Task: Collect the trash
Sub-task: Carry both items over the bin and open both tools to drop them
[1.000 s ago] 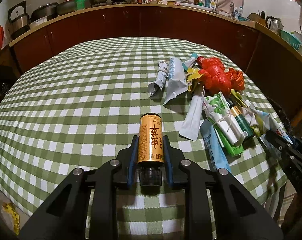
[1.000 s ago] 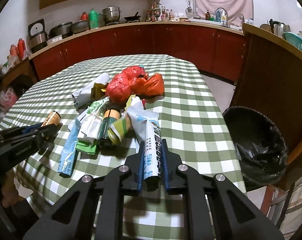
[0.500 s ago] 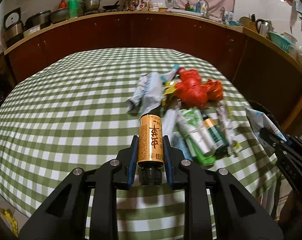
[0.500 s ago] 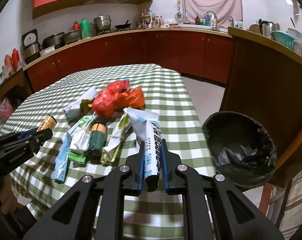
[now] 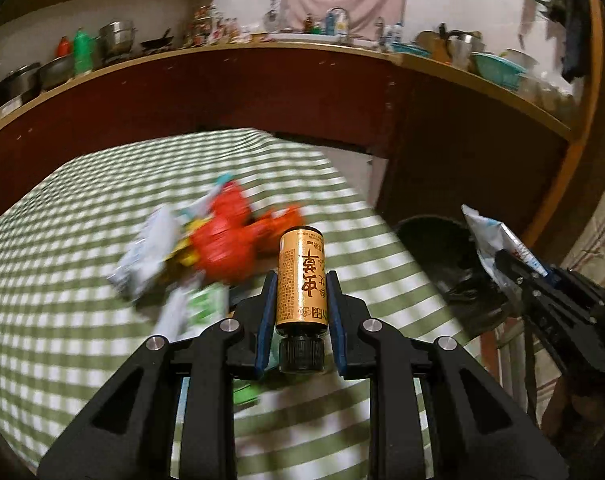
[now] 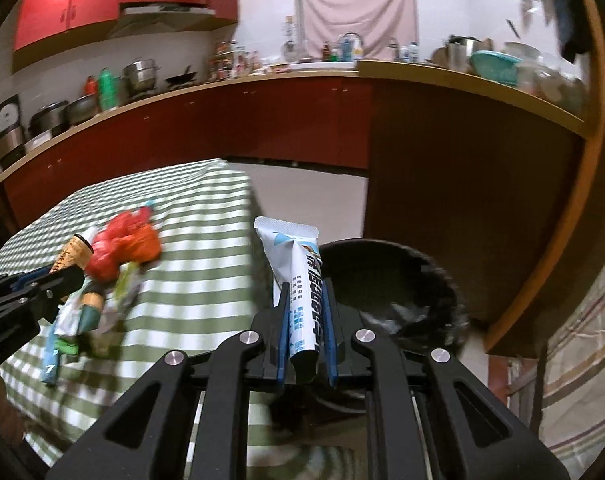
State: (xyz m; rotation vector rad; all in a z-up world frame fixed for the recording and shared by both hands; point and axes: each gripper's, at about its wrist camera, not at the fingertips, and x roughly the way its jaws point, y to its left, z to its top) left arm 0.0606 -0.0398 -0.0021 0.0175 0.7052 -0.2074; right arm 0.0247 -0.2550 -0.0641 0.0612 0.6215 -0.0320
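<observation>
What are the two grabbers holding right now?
Left gripper: closed on the small gold bottle.
Right gripper: closed on the white and blue tube.

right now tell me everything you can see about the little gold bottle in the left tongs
The gold bottle is small and cylindrical with a shiny golden label bearing dark red characters and fine print, and a black ribbed screw cap at the end nearest the camera. It looks intact and capped. The left tongs clamp it by its sides with blue pads, its base pointing away. It is lifted clear of the checked tablecloth.
</observation>
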